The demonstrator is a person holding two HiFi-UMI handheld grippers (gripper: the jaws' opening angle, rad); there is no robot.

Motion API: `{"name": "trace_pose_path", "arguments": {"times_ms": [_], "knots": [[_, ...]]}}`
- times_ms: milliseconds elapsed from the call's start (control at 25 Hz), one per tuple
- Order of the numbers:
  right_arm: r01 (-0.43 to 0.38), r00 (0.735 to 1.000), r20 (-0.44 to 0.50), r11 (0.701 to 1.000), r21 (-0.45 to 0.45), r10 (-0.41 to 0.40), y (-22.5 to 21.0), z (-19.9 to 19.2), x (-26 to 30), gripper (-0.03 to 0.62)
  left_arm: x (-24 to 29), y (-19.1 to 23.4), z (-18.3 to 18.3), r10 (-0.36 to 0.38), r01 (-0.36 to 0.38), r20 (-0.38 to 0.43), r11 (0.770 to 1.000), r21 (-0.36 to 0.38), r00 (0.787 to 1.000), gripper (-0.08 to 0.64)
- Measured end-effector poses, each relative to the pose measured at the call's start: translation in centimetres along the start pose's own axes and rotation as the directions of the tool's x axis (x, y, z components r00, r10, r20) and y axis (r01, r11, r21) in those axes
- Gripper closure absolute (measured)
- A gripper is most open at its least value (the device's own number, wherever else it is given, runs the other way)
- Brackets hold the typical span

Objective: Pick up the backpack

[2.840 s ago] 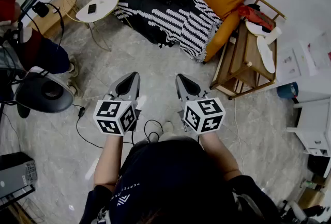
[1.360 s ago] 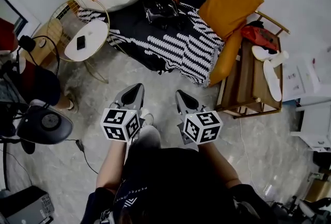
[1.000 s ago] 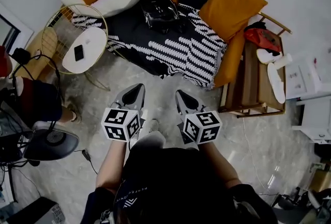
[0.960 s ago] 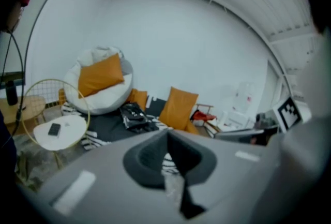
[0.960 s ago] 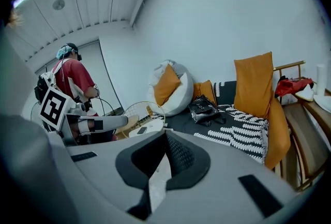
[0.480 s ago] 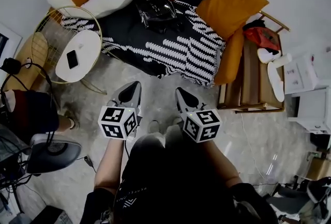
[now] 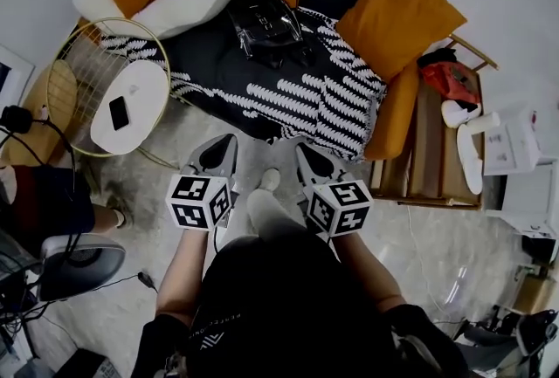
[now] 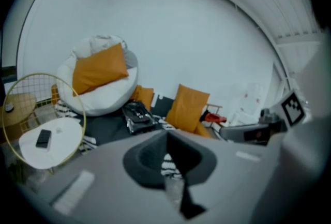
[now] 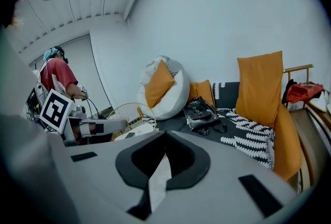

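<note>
The black backpack [image 7: 265, 21] lies on the striped blanket [image 7: 306, 97] at 12 o'clock, well apart from the left gripper [image 7: 222, 149] and right gripper [image 7: 306, 154], both closed and empty. It looks soft and shiny, maybe slippery, so grab a strap.

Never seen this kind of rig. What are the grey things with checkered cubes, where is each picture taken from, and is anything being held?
There is no robot here. A person holds a two-jaw gripper in each hand, the left gripper and the right gripper. The marker cubes are part of them. One picture looks down from a camera on the person's head. The other two each look along one gripper's own jaws. Both pairs of jaws are shut, with nothing between them. Ahead, a black backpack lies on a sofa with a black-and-white cover, near orange cushions. A phone lies on the round white table.
</note>
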State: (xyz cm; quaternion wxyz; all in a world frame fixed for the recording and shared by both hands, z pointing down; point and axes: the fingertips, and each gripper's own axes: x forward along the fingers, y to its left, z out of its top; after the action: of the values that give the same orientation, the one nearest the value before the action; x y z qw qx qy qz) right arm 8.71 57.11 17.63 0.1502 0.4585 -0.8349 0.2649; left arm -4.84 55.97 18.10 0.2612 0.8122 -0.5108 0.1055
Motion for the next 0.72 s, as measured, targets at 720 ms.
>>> {"name": "trace_pose_path", "arguments": {"times_ms": [720], "knots": [[-0.029, 1.0, -0.004, 1.0, -0.001, 0.029, -5.8, 7.2, 10.7, 0.595, 10.5, 5.5, 5.6, 0.019, -0.018, -0.039, 0.999, 0.034, 0.999, 0.543]]}}
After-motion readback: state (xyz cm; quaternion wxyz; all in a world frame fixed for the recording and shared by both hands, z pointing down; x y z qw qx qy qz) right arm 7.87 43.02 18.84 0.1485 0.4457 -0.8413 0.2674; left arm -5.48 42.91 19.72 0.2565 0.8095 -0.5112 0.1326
